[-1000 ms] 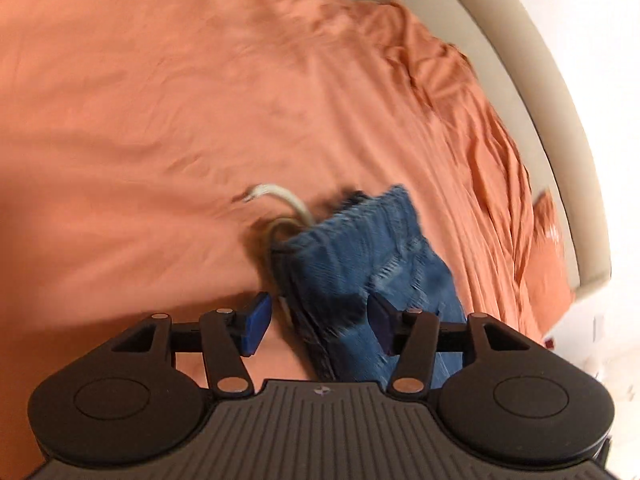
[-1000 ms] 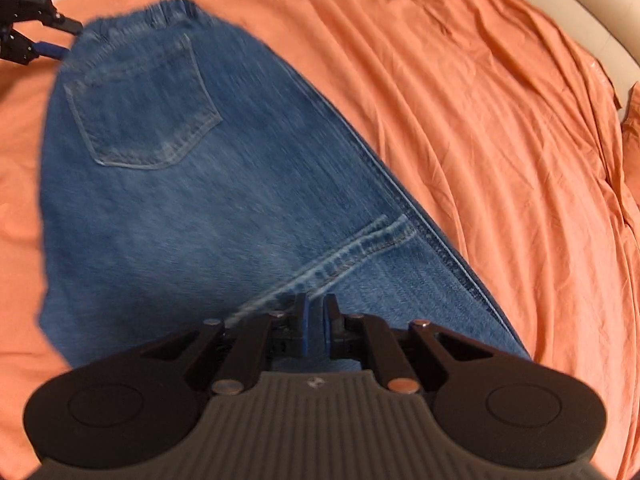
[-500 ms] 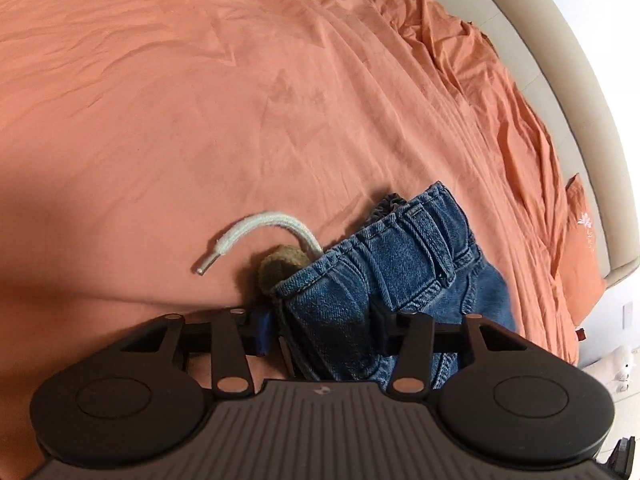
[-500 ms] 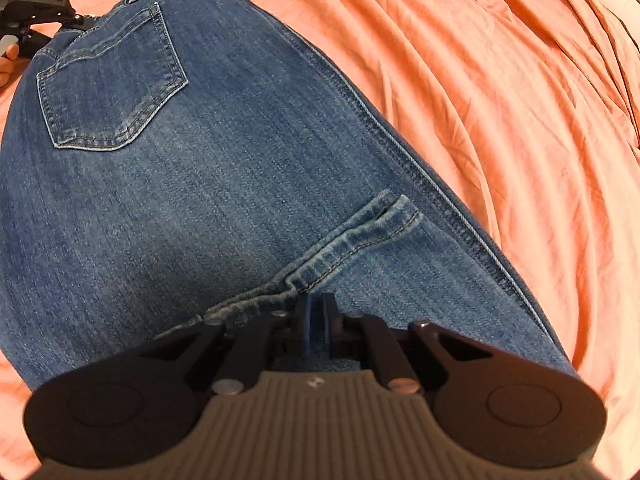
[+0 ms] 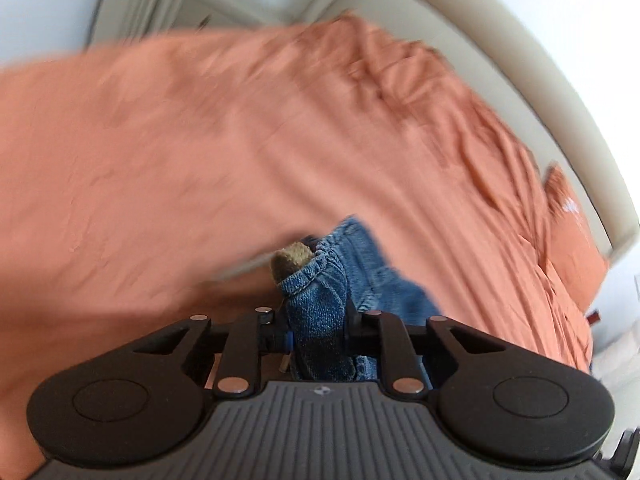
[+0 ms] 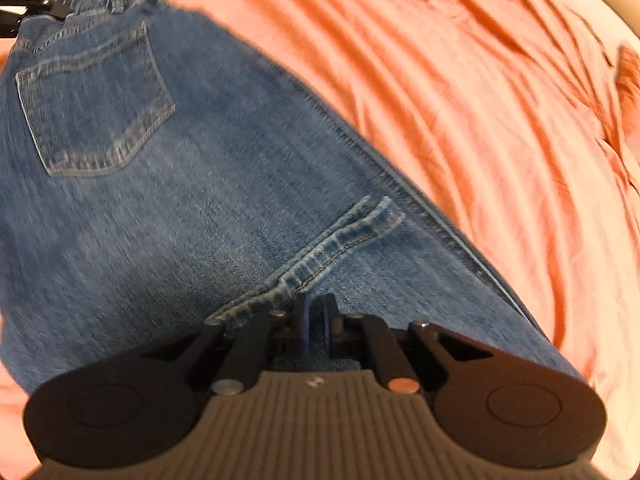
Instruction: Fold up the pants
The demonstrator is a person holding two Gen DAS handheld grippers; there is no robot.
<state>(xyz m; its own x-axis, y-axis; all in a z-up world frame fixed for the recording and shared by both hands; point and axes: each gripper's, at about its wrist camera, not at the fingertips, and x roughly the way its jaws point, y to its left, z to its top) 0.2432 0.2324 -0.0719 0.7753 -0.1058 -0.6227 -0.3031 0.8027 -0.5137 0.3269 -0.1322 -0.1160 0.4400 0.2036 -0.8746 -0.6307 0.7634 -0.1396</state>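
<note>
My left gripper [image 5: 318,330] has just been closing and now pinches the waistband of the pants [image 6: 208,184] – heavy, floppy denim on the orange bedsheet [image 6: 460,92]; my right gripper [image 6: 315,314] stays clamped on the crotch seam – thick edges grip best.

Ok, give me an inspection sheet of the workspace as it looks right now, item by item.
Surface: orange bedsheet, wrinkled, over a bed.
Job's things: blue jeans, back pocket up, waistband bunched.
Clutter: white drawstring, blurred; orange pillow at the bed's edge.
Grippers: left gripper has just been closing and clamps the waistband; right gripper shut on denim near the crotch seam.
Cables: nothing seen.
Surroundings: beige bed frame, pale wall.
</note>
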